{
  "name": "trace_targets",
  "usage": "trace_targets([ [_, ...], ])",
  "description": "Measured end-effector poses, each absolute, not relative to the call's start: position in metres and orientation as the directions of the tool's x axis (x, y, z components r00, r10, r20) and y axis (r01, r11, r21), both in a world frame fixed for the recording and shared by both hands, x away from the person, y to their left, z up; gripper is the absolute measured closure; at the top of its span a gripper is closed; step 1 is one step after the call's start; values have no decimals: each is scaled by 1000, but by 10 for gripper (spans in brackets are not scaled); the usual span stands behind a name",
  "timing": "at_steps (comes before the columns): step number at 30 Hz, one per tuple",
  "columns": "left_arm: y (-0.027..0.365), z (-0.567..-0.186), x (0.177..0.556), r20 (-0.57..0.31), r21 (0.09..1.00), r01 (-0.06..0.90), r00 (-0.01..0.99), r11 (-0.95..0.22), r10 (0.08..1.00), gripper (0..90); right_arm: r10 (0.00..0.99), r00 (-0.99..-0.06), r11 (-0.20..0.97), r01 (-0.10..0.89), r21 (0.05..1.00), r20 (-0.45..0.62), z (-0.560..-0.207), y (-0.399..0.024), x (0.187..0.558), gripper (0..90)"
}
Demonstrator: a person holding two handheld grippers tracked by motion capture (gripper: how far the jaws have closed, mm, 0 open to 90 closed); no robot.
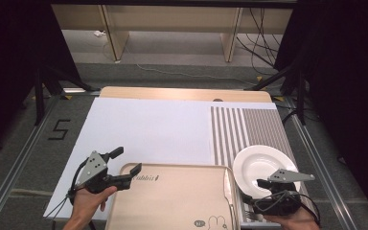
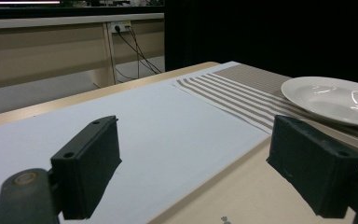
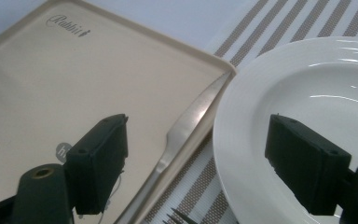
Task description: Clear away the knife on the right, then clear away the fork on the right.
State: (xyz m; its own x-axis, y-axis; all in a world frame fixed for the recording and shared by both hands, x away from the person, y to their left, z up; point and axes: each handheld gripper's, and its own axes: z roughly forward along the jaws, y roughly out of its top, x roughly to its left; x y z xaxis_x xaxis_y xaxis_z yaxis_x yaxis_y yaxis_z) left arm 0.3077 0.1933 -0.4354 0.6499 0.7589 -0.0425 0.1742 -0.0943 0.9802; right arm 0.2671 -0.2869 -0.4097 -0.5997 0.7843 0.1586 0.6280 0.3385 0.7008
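The right gripper (image 3: pixel 196 163) stands with its jaws wide apart and nothing pressed between them; one jaw hangs over the tray (image 3: pixel 37 84), the other over the plate (image 3: pixel 307 93); in the gap lies a knife (image 3: pixel 186 126), resting along the tray's right rim, just beside the plate; fork tines (image 3: pixel 179 217) peek in at the bottom edge on the striped mat (image 3: pixel 242 42). The left gripper (image 2: pixel 193 163) is open too, gripping nothing; one jaw sits over the white sheet (image 2: pixel 158 121), the other over the tray's far left corner. In the high view the tray (image 1: pixel 172 201) lies at the near edge between both hands; the plate (image 1: pixel 258 165) sits on the mat (image 1: pixel 244 127) to its right, touching or nearly touching the tray's rim.
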Motion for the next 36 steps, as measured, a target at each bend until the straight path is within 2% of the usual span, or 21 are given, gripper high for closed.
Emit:
trace_targets([
  [6, 192, -435, 308, -42, 980, 176, 650, -96, 759, 158, 792, -591, 326, 620, 714, 151, -412, -298, 266, 222],
  [8, 192, -436, 309, -45, 979, 178, 648, -94, 760, 158, 813, -560, 305, 640, 705, 157, -412, -302, 264, 222],
  [15, 192, -436, 310, -47, 979, 181, 648, -94, 760, 158, 827, -540, 303, 666, 682, 159, -413, -311, 261, 219],
  [17, 191, -436, 310, -47, 980, 175, 650, -89, 758, 158, 822, -550, 302, 643, 704, 150, -414, -313, 261, 218],
  [22, 192, -436, 309, -47, 979, 180, 648, -93, 760, 158, 842, -512, 280, 685, 673, 170, -414, -317, 257, 218],
  [24, 192, -436, 309, -47, 979, 180, 647, -92, 761, 158, 829, -544, 310, 643, 700, 132, -416, -321, 259, 219],
  [34, 192, -436, 309, -41, 980, 175, 650, -97, 759, 158, 865, -490, 305, 691, 656, 113, -417, -333, 252, 222],
  [36, 192, -436, 308, -37, 980, 172, 650, -99, 759, 158, 857, -508, 331, 667, 667, 83, -418, -336, 253, 224],
])
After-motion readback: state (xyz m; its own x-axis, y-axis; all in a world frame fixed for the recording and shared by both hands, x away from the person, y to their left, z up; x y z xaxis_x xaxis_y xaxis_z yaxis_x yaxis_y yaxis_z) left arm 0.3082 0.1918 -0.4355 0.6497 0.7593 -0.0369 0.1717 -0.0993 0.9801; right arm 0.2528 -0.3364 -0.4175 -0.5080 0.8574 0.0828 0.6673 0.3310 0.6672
